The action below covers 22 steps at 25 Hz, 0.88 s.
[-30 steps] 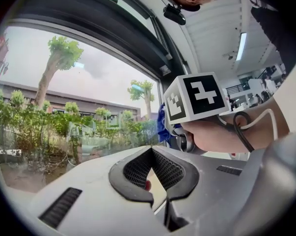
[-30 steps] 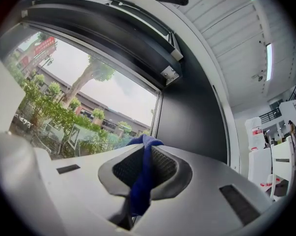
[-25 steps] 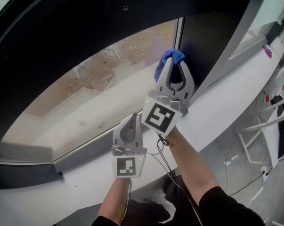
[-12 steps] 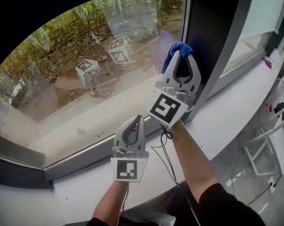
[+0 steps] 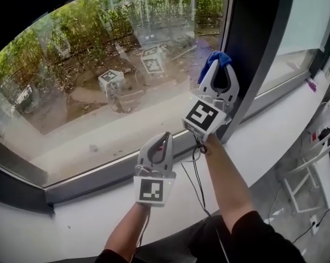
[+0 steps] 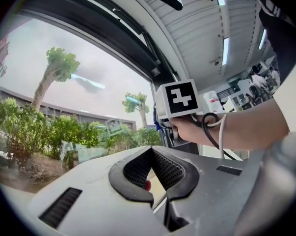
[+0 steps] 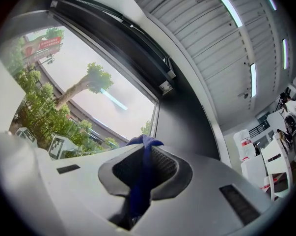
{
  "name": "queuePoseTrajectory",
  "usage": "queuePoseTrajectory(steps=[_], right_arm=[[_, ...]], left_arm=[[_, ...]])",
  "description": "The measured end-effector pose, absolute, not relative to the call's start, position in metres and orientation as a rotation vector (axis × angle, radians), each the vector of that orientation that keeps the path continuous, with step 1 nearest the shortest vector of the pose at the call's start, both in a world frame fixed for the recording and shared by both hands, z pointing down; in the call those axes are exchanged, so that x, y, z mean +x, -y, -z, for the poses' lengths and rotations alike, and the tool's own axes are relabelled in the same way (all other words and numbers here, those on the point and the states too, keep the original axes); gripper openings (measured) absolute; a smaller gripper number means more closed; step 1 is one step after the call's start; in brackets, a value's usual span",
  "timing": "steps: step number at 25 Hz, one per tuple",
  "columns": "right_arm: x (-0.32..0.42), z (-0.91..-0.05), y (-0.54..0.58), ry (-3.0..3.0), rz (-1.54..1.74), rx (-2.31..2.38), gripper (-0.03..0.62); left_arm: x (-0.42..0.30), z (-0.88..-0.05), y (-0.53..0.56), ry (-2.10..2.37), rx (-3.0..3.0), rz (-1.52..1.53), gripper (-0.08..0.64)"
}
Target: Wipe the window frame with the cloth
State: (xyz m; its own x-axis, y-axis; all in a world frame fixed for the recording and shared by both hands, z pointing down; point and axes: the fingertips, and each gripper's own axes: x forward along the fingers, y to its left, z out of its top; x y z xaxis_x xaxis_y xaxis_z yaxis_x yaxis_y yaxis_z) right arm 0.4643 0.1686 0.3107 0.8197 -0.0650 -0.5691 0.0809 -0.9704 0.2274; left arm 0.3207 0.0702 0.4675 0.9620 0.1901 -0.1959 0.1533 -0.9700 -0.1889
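Fingers (image 5: 205, 84) of the right gripper (image 5: 218, 66) are pinching the cloth (image 5: 214, 58) against the window frame (image 5: 253, 48), apparently mid-wipe. The left gripper (image 5: 160, 140) is idling with jaws together, empty. The next move is likely calling for a steady drag along the frame.

So the main surface here is a long white window sill (image 5: 274, 127), running from the lower left of the frame up to the right edge. The grey bottom rail of the window frame (image 5: 99, 174) sits right along its back edge. Lying on the sill way over at the right edge is a small purple object (image 5: 311, 84), too tiny to tell what it is. Lower right, under the sill, there's grey floor (image 5: 279, 218) with a white wire-frame stand (image 5: 301, 188) and a thin cable (image 5: 310, 227) on it.
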Motion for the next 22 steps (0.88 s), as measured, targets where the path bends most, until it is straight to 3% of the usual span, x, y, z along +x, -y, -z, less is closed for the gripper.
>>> queuePoseTrajectory(steps=[13,22], right_arm=[[0.461,-0.319,-0.164,-0.049,0.988,2.669,0.023],[0.464,-0.339,-0.167,-0.040,0.897,2.745,0.023]], left_arm=[[0.327,-0.464,-0.067,0.258,-2.946,-0.386,0.005],[0.331,-0.484,-0.064,0.234,-2.968,-0.312,0.005]])
